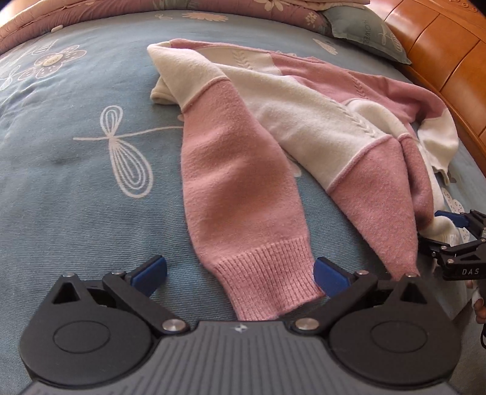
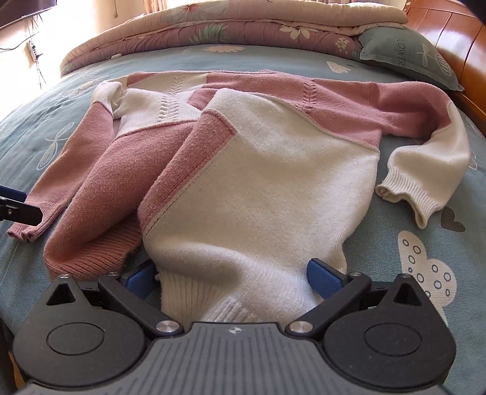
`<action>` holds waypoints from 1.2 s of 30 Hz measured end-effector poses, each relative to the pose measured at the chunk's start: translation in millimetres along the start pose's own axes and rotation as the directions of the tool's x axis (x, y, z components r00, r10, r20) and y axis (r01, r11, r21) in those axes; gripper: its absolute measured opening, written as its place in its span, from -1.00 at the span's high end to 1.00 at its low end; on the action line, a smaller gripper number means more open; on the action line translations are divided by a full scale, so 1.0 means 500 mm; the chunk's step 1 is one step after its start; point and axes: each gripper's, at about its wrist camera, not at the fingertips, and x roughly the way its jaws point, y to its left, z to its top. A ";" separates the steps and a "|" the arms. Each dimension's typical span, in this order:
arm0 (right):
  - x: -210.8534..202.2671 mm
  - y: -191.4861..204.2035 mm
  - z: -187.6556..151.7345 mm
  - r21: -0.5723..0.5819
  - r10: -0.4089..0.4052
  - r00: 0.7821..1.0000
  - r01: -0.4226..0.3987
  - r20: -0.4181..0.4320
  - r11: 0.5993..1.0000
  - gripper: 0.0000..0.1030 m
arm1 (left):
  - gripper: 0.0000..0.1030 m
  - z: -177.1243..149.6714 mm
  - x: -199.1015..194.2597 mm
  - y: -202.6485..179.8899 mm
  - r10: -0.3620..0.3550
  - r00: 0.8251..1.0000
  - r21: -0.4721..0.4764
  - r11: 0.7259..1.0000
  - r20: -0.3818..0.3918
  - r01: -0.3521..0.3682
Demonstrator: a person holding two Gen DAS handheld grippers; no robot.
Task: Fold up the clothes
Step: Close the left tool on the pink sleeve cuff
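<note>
**A:** On the bed (image 2: pixel 425 212), the sweater (image 2: pixel 258 182) is lying rumpled, partly doubled over. Left gripper (image 1: pixel 240 273) is sitting with jaws spread around the pink cuff (image 1: pixel 267 273); right gripper (image 2: pixel 232 275) is straddling the white hem (image 2: pixel 231 300), jaws spread too.

**B:** Looks like they're lining up grabs. Could be spreading or folding; either way both need to be pinching first.

Ahead of your gripper: blue floral bedsheet (image 2: pixel 395 212), folded pink quilt (image 2: pixel 212 33) beyond, grey-green pillow (image 2: pixel 407 57) far right against orange wooden headboard (image 1: pixel 440 45); sunlit curtains (image 2: pixel 158 4) behind.
</note>
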 end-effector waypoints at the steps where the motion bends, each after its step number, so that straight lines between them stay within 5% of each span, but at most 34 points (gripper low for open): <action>1: 0.000 0.002 -0.002 0.001 -0.005 1.000 0.005 0.008 1.000 -1.00 | -0.98 -0.004 -0.006 0.010 -0.031 0.999 -0.040 0.999 0.012 0.032; 8: -0.003 0.003 -0.008 0.018 -0.014 0.999 0.013 0.040 1.000 -1.00 | -0.98 -0.021 -0.008 0.074 -0.288 0.951 -0.303 0.901 0.114 0.310; 15: -0.005 0.001 -0.011 0.031 -0.010 0.998 0.008 0.054 0.999 -1.00 | -0.98 -0.025 0.019 0.104 -0.387 0.904 -0.398 0.812 0.181 0.427; 23: -0.009 -0.007 -0.018 0.041 0.012 0.997 -0.015 0.076 0.999 -1.00 | -0.99 -0.030 0.050 0.139 -0.481 0.834 -0.486 0.680 0.269 0.549; 30: -0.010 -0.009 -0.019 0.062 0.014 0.996 -0.019 0.093 0.998 -1.00 | -0.95 0.012 0.065 0.125 -0.454 0.861 -0.439 0.741 0.230 0.508; 33: -0.012 -0.015 -0.020 0.074 0.027 0.995 -0.034 0.098 0.997 -1.00 | -0.93 0.024 0.072 0.138 -0.448 0.858 -0.445 0.734 0.251 0.513; 36: -0.014 -0.019 -0.019 0.075 0.038 0.995 -0.045 0.097 0.996 -1.00 | -0.76 0.015 0.073 0.160 -0.446 0.848 -0.499 0.687 0.285 0.529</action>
